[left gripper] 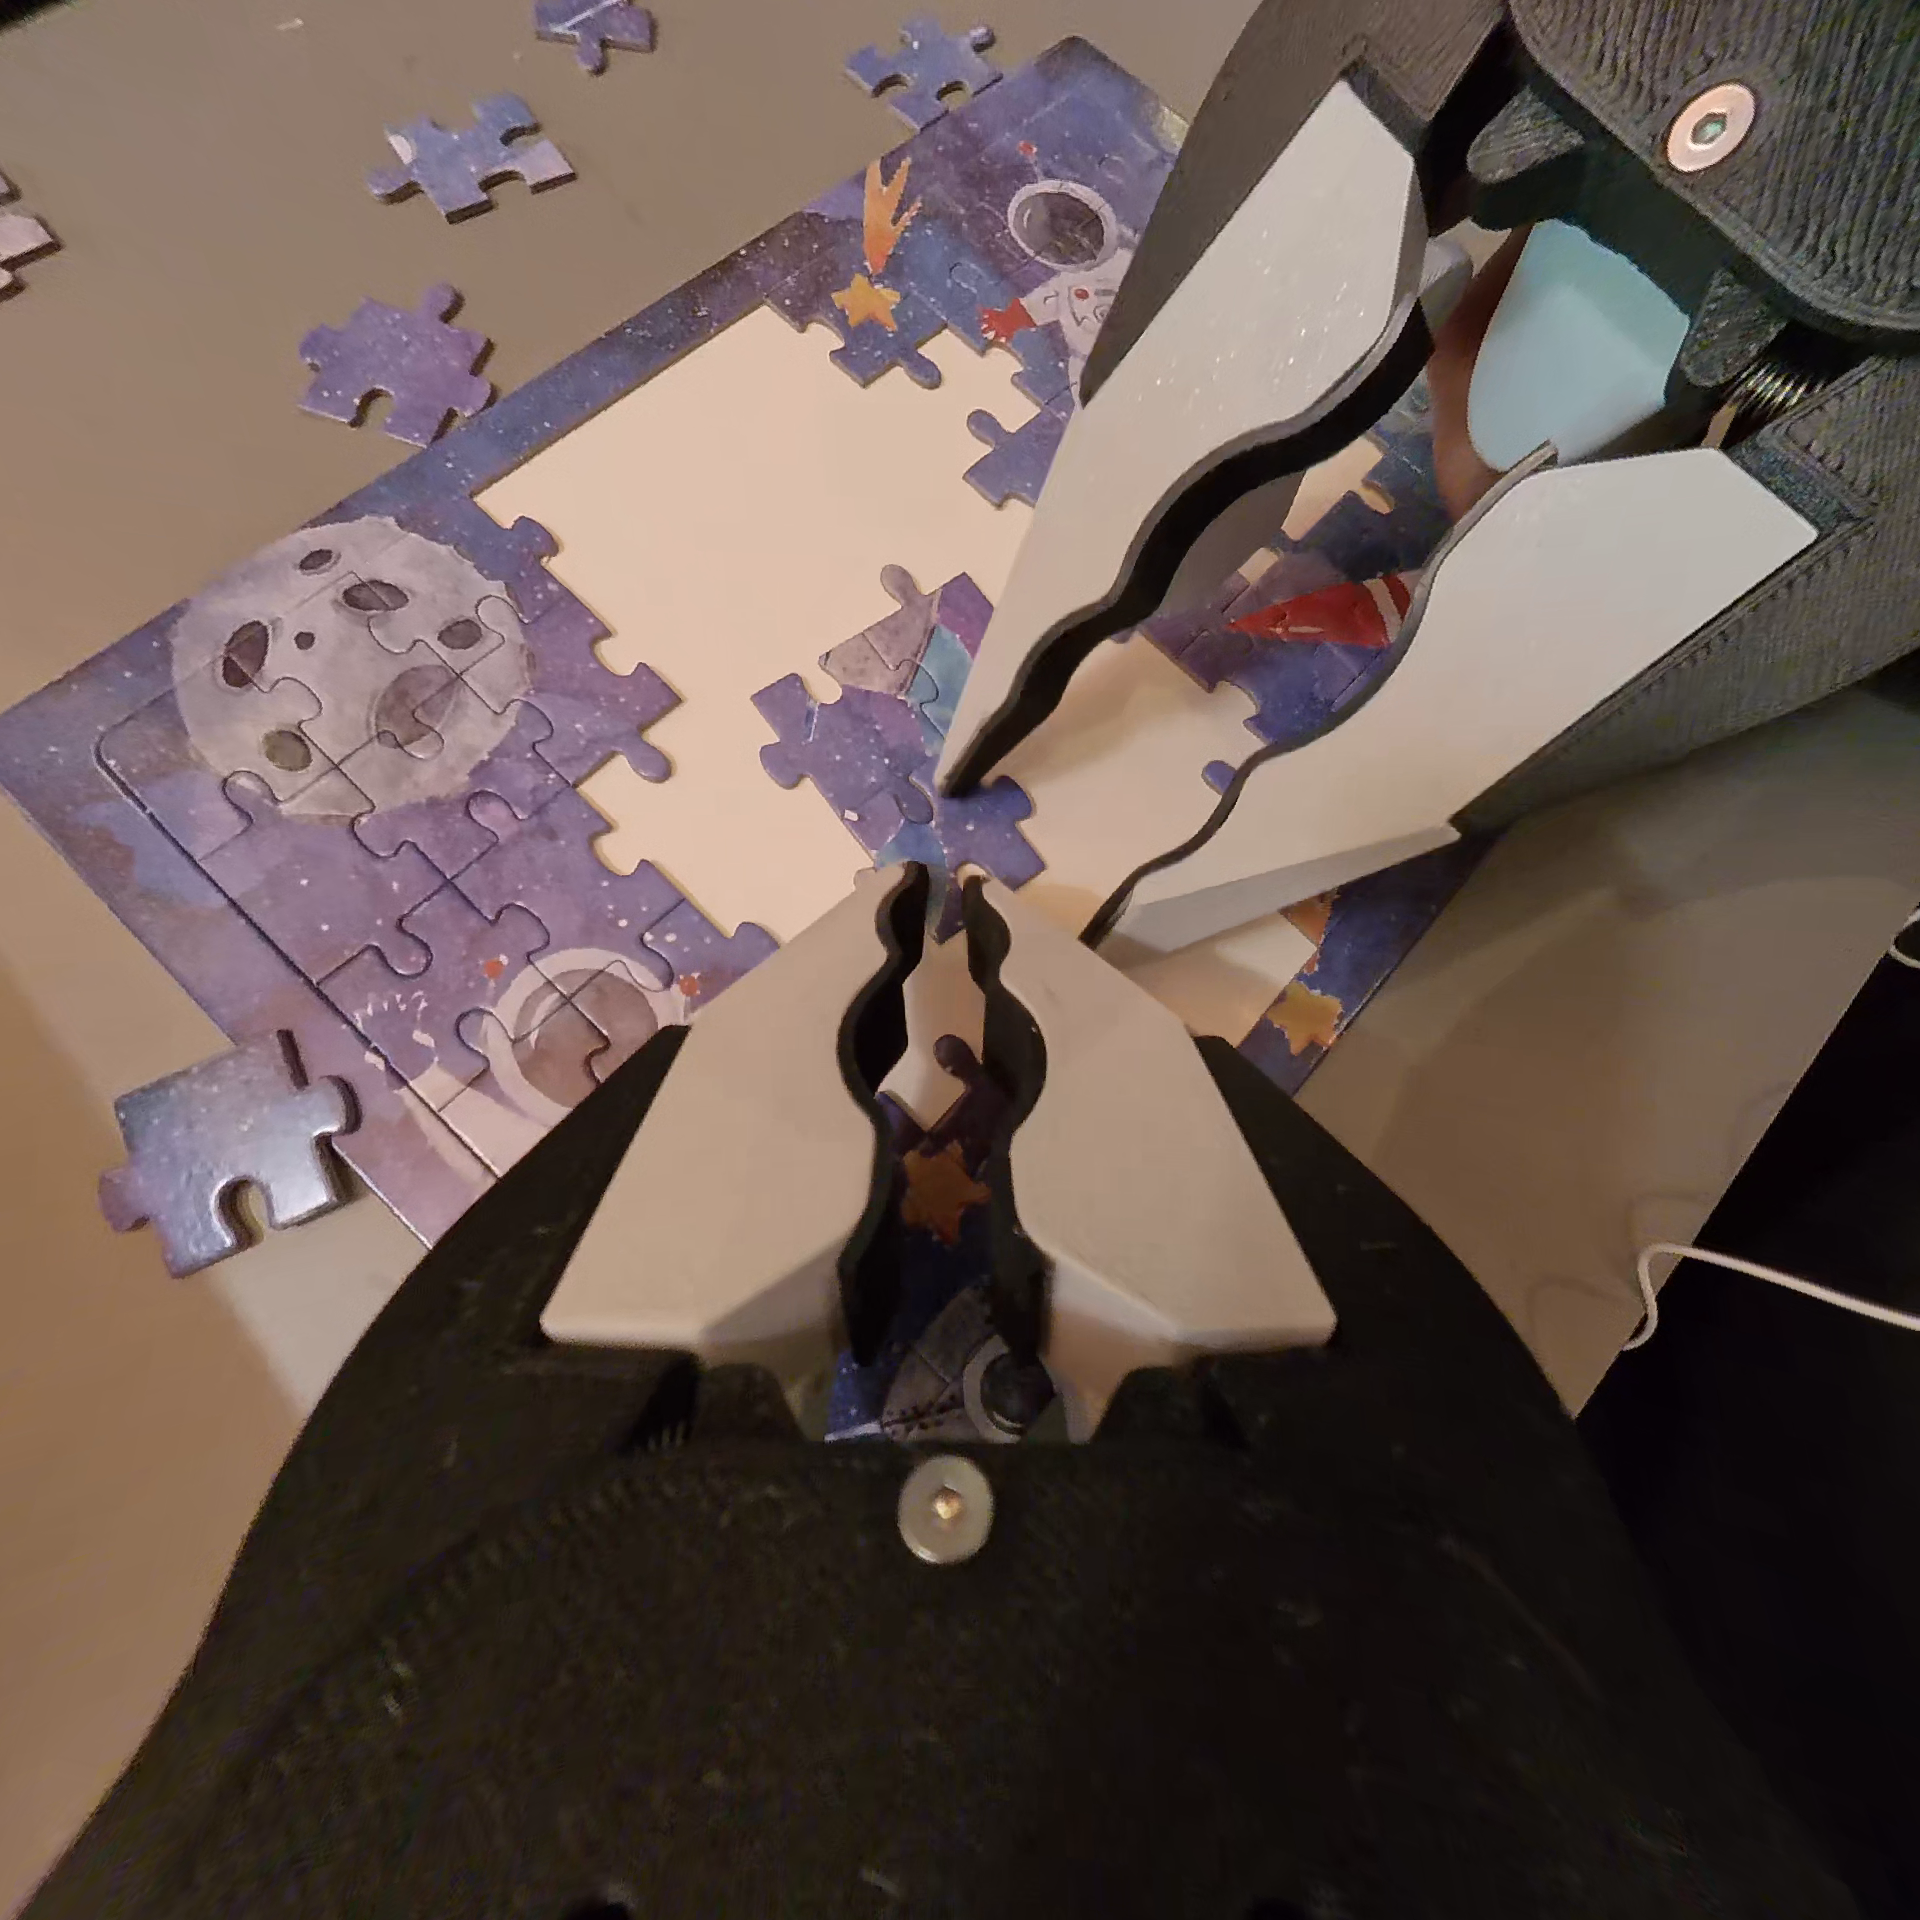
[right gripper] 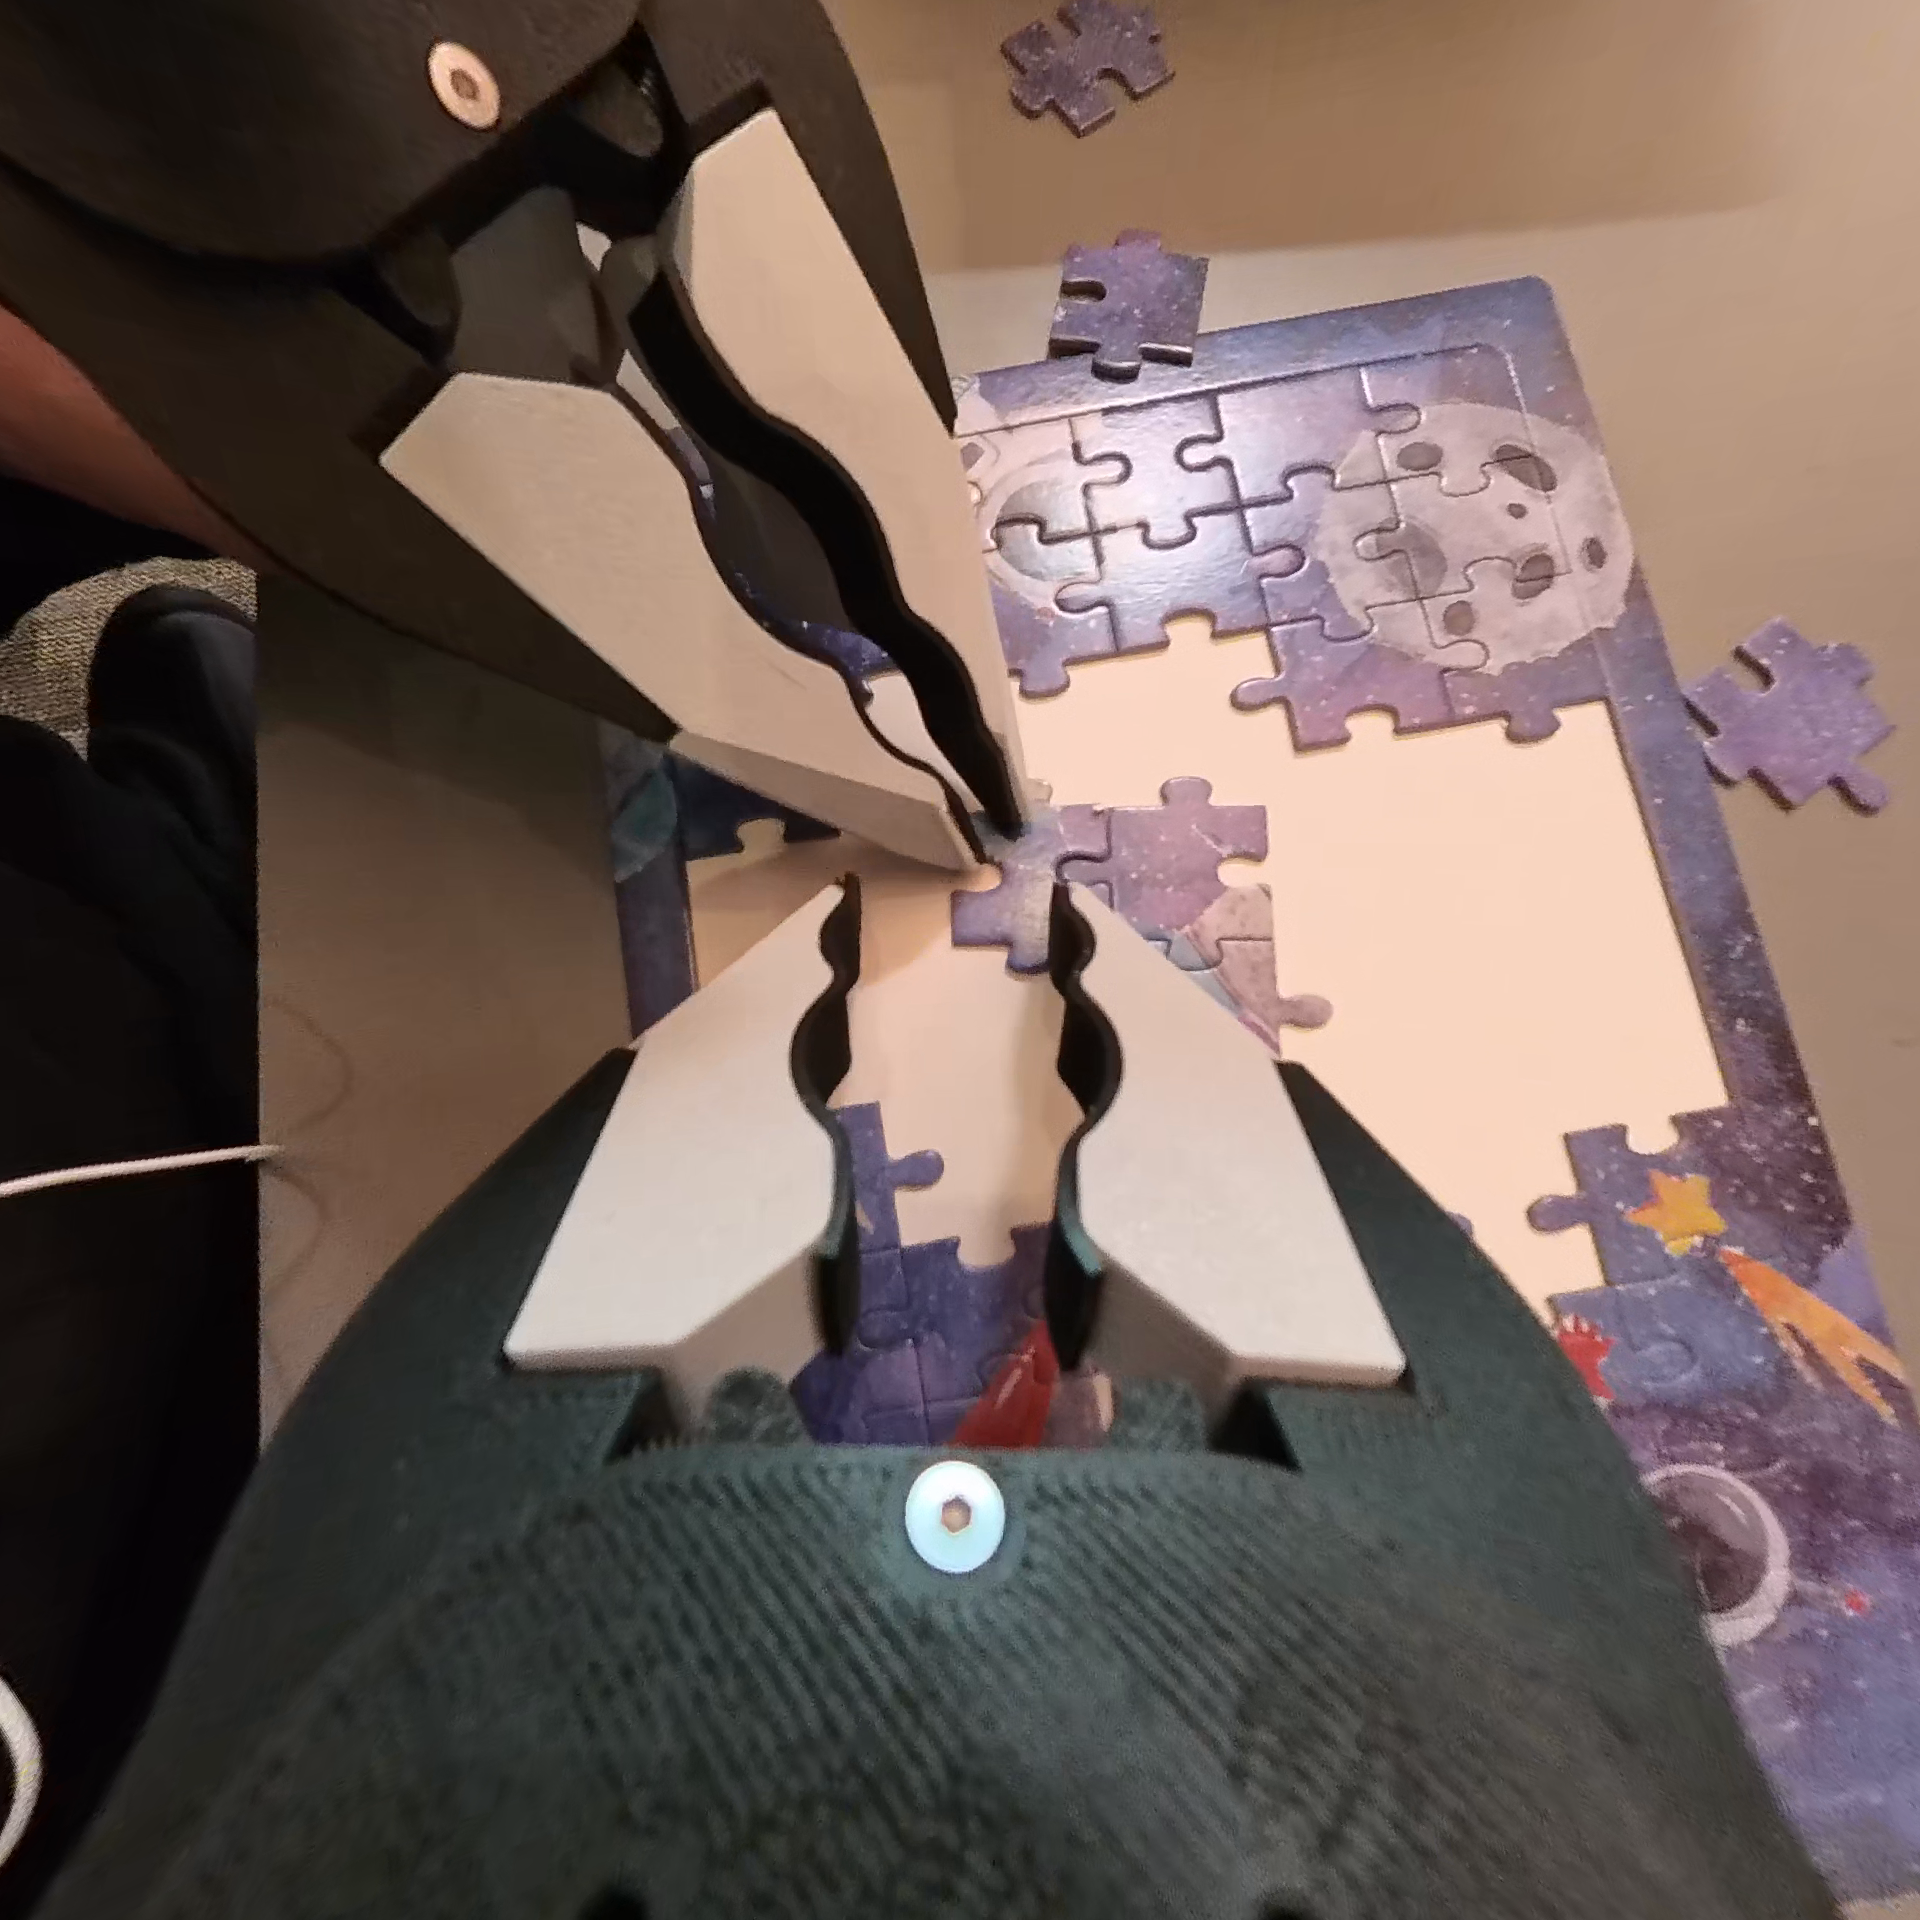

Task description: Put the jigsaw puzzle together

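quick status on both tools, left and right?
Left tool: nearly closed, tips at a purple puzzle piece; hold cannot be told.
Right tool: open, one fingertip resting on that piece.

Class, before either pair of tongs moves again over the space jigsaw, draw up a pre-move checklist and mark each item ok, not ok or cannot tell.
1. Left tongs nearly shut at the blue piece: ok.
2. Left tongs pressing the piece: cannot tell.
3. Right tongs open: ok.
4. One right fingertip touching the piece: ok.
5. Piece joined to its neighbour: ok.
6. Tray gap all filled: not ok.
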Motion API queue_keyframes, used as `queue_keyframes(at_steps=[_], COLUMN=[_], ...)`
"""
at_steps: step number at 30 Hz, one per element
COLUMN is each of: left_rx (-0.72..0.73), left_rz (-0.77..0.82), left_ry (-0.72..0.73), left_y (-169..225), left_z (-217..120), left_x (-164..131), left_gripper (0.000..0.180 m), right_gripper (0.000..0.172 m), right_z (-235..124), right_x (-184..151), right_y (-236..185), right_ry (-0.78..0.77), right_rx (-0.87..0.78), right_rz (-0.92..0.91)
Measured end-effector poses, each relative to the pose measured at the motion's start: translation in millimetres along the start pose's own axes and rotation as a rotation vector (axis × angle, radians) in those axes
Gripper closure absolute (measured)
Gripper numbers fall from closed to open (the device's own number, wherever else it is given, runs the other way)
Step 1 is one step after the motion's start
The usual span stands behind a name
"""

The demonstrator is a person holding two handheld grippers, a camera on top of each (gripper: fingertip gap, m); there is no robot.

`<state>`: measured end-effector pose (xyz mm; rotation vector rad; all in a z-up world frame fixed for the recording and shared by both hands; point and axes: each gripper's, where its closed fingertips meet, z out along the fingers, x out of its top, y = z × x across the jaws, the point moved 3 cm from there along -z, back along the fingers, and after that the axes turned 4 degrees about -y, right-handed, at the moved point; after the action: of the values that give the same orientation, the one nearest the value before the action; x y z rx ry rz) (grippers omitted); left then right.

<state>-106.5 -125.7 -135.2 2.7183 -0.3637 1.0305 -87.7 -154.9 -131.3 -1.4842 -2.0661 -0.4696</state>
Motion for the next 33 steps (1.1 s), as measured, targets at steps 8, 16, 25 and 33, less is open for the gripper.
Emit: queue_keyframes(at_steps=[8,16,25,33], left_rx=[0.018,0.100,0.252,0.246], left_rz=[0.008,-0.040,-0.115,-0.109], left_ry=[0.002,0.138,0.165,0.169], left_y=[-0.6,-25.9,-73.7,-73.0], left_z=[-2.1,-28.2,-54.2,-50.8], left_x=[0.9,10.7,-3.4,-5.1], left_gripper=[0.175,0.180,0.180,0.180], right_gripper=[0.136,0.143,0.161,0.159], right_z=[0.2,-48.8,-103.6,-134.6], right_x=[-0.5,5.7,-28.3,-67.6], right_y=[0.0,37.4,77.1,101.0], right_ry=[-0.016,0.156,0.279,0.438], right_rx=[-0.010,-0.163,-0.389,-0.569], right_rz=[-0.029,0.043,0.149,0.264])
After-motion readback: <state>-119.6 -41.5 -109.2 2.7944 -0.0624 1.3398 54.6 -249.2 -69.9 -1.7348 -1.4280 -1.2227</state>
